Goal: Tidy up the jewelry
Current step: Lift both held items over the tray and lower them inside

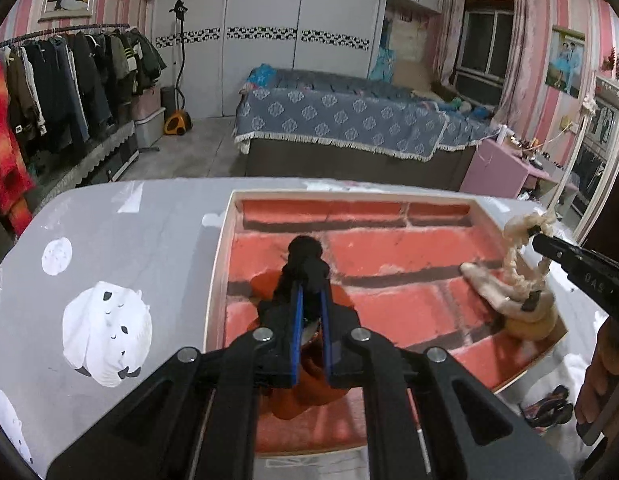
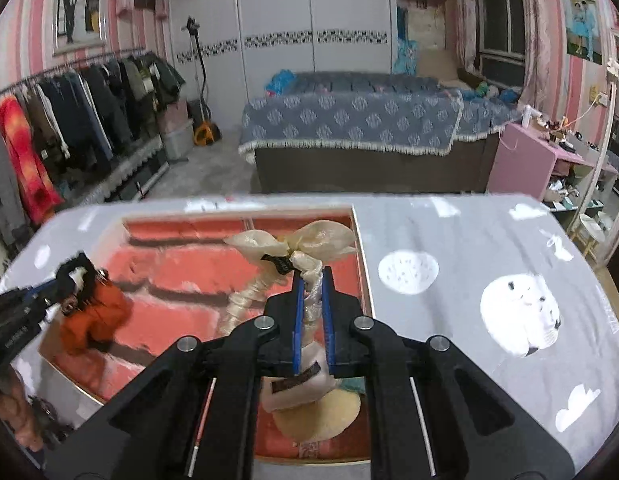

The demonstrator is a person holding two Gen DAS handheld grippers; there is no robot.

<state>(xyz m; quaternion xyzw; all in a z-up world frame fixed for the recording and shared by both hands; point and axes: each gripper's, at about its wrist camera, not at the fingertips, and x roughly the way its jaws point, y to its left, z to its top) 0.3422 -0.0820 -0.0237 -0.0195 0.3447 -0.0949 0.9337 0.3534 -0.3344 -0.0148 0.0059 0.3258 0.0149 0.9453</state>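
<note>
A table [image 1: 121,240] covered in a grey cloth printed with white animal shapes carries the things. Directly on it lies a shallow tray [image 1: 217,264] with a pale rim and red, brick-like lining.

The tray [image 1: 219,264] has a pale, smooth wooden-looking rim and a fuzzy, matt red velvety lining. The left tongs [image 1: 309,280] and right tongs [image 2: 312,292] are matt black plastic with blue pads and shiny metal pins. The cream hair tie [image 2: 309,248] is satiny, glossy cloth; the orange hair piece [image 2: 95,316] is soft matt fabric. The tabletop [image 1: 109,240] wears a smooth grey printed cloth
</note>
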